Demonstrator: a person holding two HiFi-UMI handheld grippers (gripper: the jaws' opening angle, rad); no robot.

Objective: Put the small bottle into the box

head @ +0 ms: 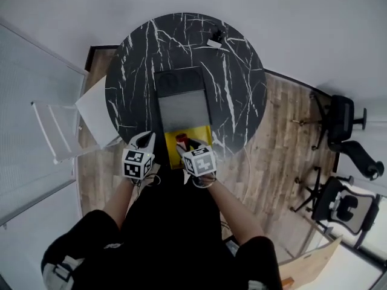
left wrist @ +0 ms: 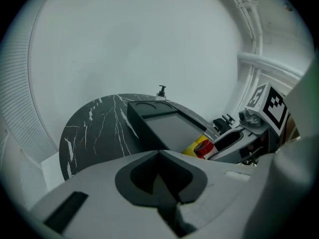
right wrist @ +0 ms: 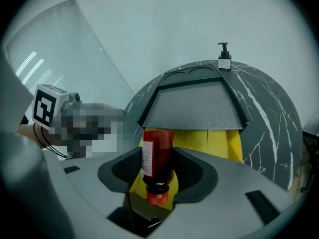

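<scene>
A small red bottle [right wrist: 157,156] with a white label and a red cap lies between the jaws of my right gripper [right wrist: 159,172], cap towards the camera; the pads press on it. It hangs over the yellow near end [right wrist: 214,142] of the dark box [right wrist: 194,106], whose top shows a grey insert. In the head view the bottle [head: 181,139] and right gripper [head: 185,146] are at the table's near edge, above the yellow part [head: 198,133] of the box [head: 181,95]. My left gripper [head: 145,141] is beside it on the left, its jaws [left wrist: 162,178] shut and holding nothing.
The box stands on a round black marble table [head: 239,83]. A small pump bottle [right wrist: 223,59] stands at the table's far edge. A white board and a clear chair [head: 57,132] are at the left; black office chairs [head: 344,125] stand at the right on the wood floor.
</scene>
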